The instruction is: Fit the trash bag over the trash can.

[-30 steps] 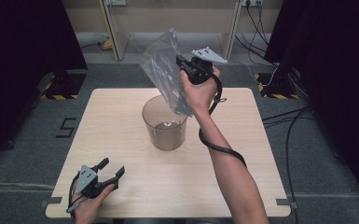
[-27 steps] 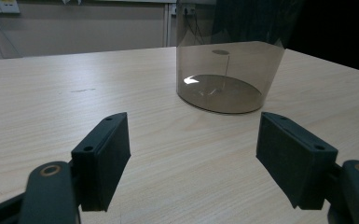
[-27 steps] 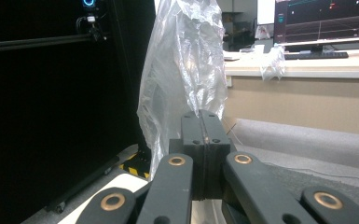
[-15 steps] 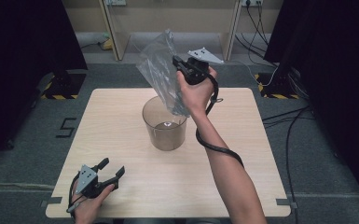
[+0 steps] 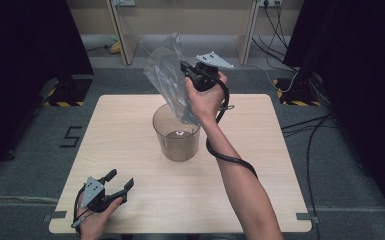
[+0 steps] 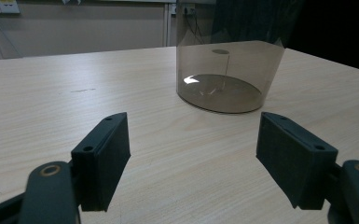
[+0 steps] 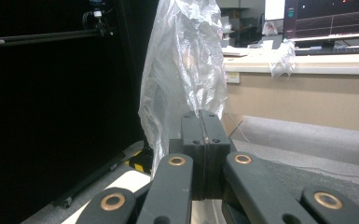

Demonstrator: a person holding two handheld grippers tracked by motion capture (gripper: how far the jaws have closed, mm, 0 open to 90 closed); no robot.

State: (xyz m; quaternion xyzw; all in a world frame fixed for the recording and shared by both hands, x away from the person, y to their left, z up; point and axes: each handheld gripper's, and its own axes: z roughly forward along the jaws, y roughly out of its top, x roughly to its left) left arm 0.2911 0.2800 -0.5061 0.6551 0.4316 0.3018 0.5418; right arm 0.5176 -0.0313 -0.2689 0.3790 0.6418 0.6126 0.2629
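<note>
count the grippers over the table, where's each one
2. The left gripper rests open at the table's near left corner. The right gripper is raised above the bin, shut on the plastic bag.

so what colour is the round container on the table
A see-through smoky brown, standing on the pale wood table. The container shows best in the left gripper view.
</note>
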